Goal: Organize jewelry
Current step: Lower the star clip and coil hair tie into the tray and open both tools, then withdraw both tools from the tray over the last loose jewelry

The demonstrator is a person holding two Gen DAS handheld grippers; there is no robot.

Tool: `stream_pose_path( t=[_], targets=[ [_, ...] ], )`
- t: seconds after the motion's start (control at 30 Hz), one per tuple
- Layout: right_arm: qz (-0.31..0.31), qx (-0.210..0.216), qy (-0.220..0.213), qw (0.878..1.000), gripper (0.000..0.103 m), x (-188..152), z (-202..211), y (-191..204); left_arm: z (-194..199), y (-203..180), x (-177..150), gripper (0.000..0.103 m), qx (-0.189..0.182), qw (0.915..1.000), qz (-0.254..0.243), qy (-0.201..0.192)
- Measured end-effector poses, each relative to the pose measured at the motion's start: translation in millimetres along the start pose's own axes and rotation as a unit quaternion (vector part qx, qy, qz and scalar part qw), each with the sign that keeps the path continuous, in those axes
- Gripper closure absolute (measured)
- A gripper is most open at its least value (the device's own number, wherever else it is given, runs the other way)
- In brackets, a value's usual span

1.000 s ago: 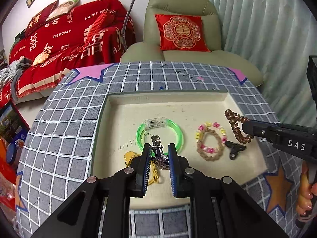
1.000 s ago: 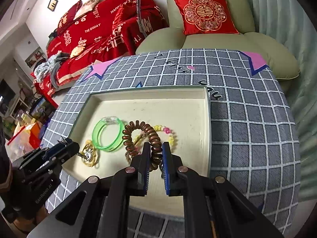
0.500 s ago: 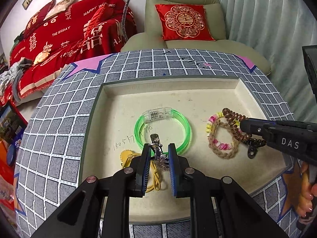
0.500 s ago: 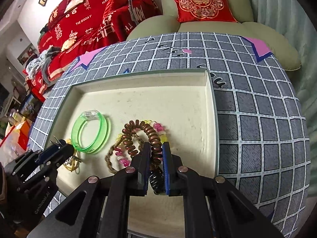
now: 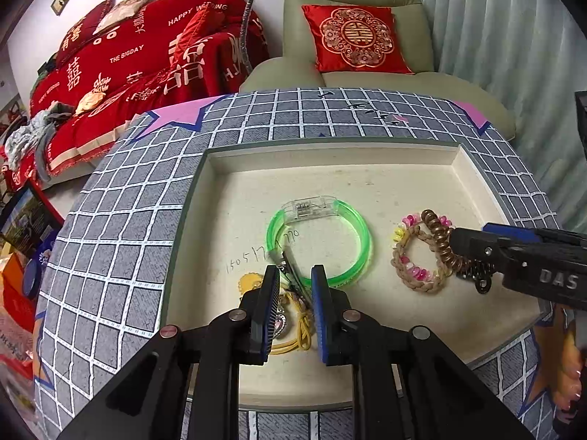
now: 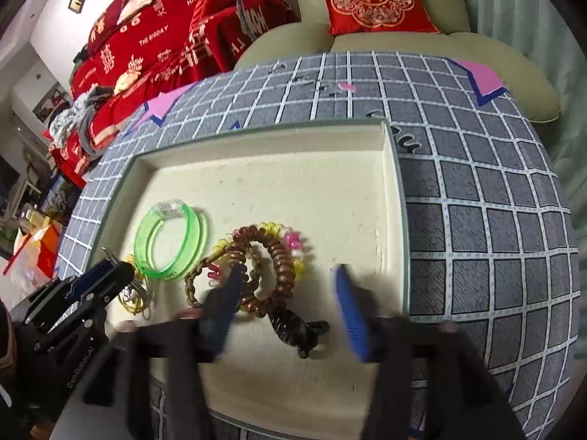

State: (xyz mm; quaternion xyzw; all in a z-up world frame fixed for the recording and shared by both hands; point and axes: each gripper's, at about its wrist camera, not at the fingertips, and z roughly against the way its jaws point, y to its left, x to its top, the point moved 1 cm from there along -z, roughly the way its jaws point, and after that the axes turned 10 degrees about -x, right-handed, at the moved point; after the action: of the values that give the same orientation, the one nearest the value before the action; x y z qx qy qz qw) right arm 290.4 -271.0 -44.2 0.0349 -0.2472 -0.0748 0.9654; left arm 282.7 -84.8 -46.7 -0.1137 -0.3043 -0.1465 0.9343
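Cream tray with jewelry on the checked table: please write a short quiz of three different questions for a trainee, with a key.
1. True or false: the brown spiral hair tie lies inside the cream shallow tray.
2. What lies partly under the spiral tie? A) translucent green plastic bangle B) braided bracelet with pink and yellow beads C) yellow elastic band
3. Fill in: the right gripper has just been opening; its pads now stand ____ of the spiral tie.

Key: 1 true; 2 B; 3 clear.
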Motion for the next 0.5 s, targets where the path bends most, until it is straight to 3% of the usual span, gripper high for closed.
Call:
stream_pose_path(
  t=[0.43,0.47,0.5],
  targets=[
    [-0.014,0.021,-0.032,0.999,0.041,-10,44,-4,23,-4,-1,0.074,0.000,0.9998,-0.004,-0.022],
    [-0.016,0.022,-0.034,0.999,0.041,-12,48,-5,27,-4,-2,0.056,0.001,0.9997,-0.004,-0.025],
    [-0.017,0.024,-0.036,0.999,0.041,-15,53,-7,31,-4,-3,0.017,0.004,0.9995,-0.002,-0.030]
  ],
)
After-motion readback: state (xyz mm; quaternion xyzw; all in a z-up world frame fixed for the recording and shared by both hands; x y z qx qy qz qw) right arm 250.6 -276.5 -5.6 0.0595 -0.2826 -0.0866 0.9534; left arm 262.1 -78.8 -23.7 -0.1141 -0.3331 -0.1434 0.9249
